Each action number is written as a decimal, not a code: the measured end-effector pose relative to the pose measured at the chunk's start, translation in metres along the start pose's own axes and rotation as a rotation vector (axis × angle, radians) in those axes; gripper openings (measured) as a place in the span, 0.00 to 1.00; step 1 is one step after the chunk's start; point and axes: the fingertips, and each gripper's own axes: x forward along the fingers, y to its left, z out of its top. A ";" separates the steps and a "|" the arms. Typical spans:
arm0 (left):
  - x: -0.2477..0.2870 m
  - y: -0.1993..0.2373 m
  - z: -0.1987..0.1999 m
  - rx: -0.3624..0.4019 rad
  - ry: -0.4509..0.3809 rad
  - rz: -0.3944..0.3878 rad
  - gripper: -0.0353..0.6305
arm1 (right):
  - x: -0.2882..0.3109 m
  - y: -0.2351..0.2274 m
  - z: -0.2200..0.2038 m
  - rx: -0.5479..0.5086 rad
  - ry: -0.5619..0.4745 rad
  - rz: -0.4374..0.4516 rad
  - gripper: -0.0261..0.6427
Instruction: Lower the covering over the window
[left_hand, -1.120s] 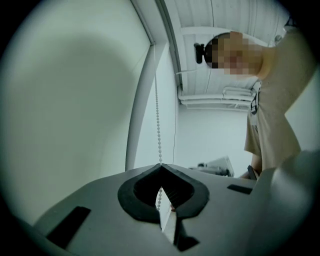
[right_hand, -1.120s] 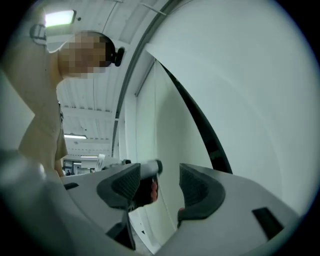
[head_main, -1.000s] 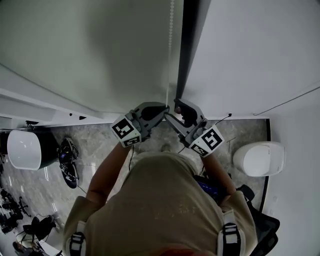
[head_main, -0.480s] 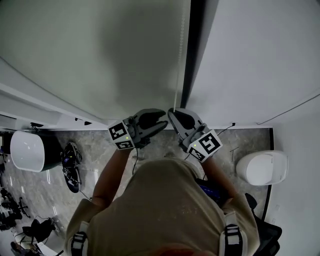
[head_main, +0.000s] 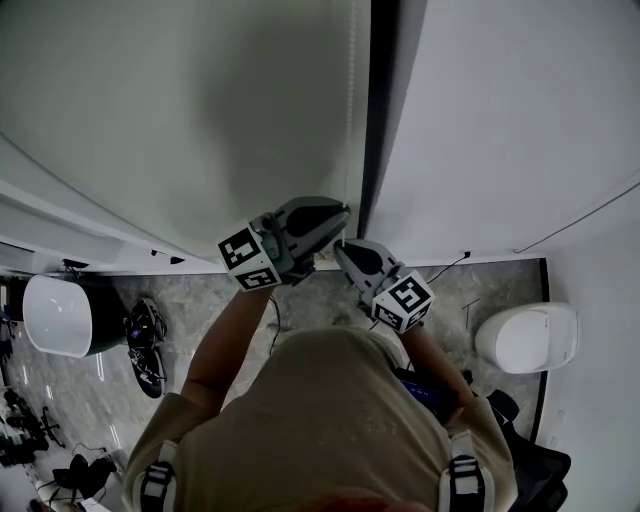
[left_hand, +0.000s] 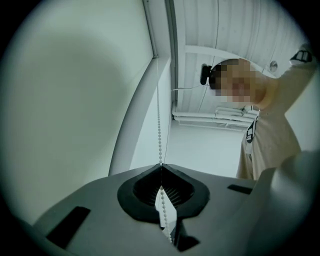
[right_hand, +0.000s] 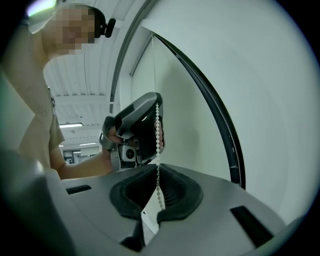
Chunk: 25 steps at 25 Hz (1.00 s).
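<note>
A pale roller blind (head_main: 180, 110) covers the window left of a dark frame (head_main: 378, 110). Its white bead chain (head_main: 349, 100) hangs along the blind's right edge. My left gripper (head_main: 338, 212) is the upper one. In the left gripper view its jaws (left_hand: 161, 167) have just closed and are shut on the bead chain (left_hand: 159, 135), which runs up from them. My right gripper (head_main: 340, 248) sits just below it. Its jaws (right_hand: 158, 167) closed within the last second and pinch the same chain (right_hand: 157, 130). The left gripper (right_hand: 140, 130) shows right above them.
A white wall (head_main: 500, 120) stands right of the frame, with a thin cable (head_main: 445, 268) at its foot. On the marble floor are a white rounded bin (head_main: 527, 337) at the right and a white tub (head_main: 55, 315) and dark gear (head_main: 148, 335) at the left.
The left gripper has let go of the chain, risen along it and shut on it higher up. The right gripper has shut on the chain and sunk below the left one.
</note>
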 end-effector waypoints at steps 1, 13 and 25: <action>-0.001 0.001 -0.002 0.019 0.004 0.011 0.09 | -0.003 -0.001 0.001 -0.013 -0.014 0.005 0.06; -0.033 -0.022 -0.111 -0.110 0.159 0.064 0.08 | -0.014 0.008 0.069 -0.069 -0.204 0.043 0.23; -0.010 0.011 -0.007 0.034 0.044 0.017 0.26 | 0.004 -0.015 0.022 0.057 -0.050 0.047 0.05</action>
